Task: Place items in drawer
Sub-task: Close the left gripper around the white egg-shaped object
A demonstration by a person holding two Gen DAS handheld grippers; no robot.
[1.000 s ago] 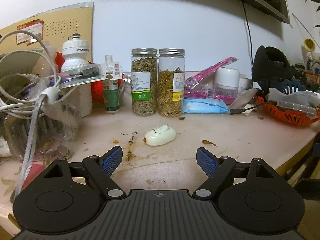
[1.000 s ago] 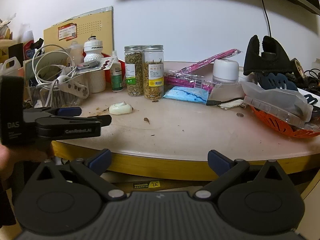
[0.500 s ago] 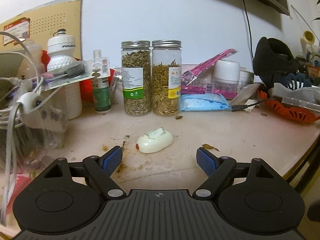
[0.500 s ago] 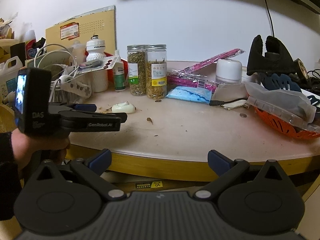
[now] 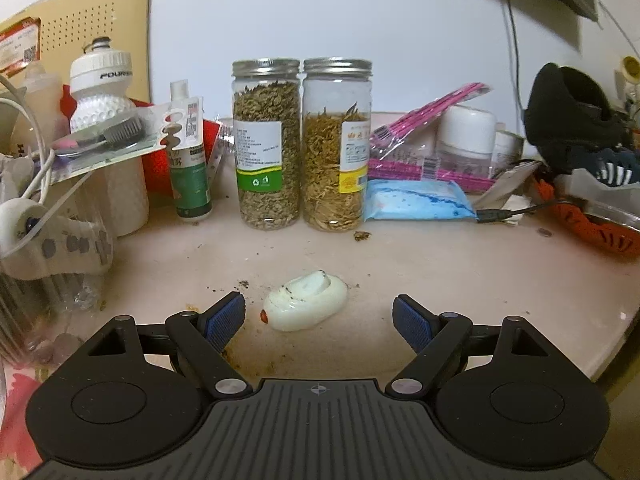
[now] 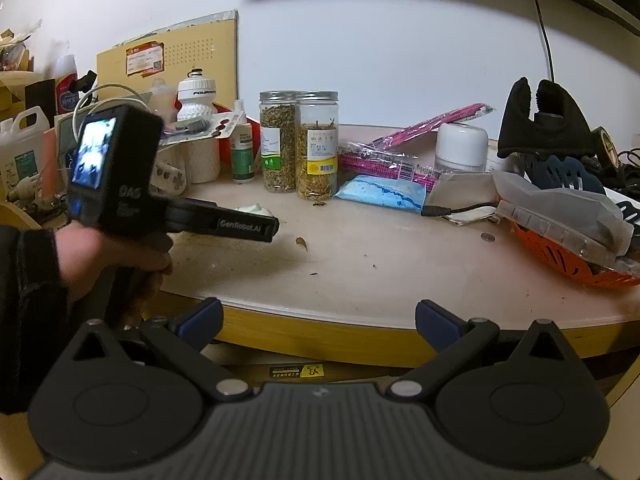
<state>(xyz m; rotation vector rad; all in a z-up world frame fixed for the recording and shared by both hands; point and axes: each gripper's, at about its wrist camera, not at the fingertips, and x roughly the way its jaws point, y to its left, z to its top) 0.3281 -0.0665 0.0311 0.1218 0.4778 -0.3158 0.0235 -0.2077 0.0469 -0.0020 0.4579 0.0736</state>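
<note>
white oval item (image 5: 306,302) lies between wide-apart fingers of left hand-held gripper (image 5: 319,317)

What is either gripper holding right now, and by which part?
Nothing is held. The left gripper is open, with the white oval object lying untouched on the table between its fingers. The right gripper is open and empty.

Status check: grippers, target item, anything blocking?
Left gripper open, empty, lined up on white oval item. Right gripper open, empty, off the table edge. No drawer in view.
</note>
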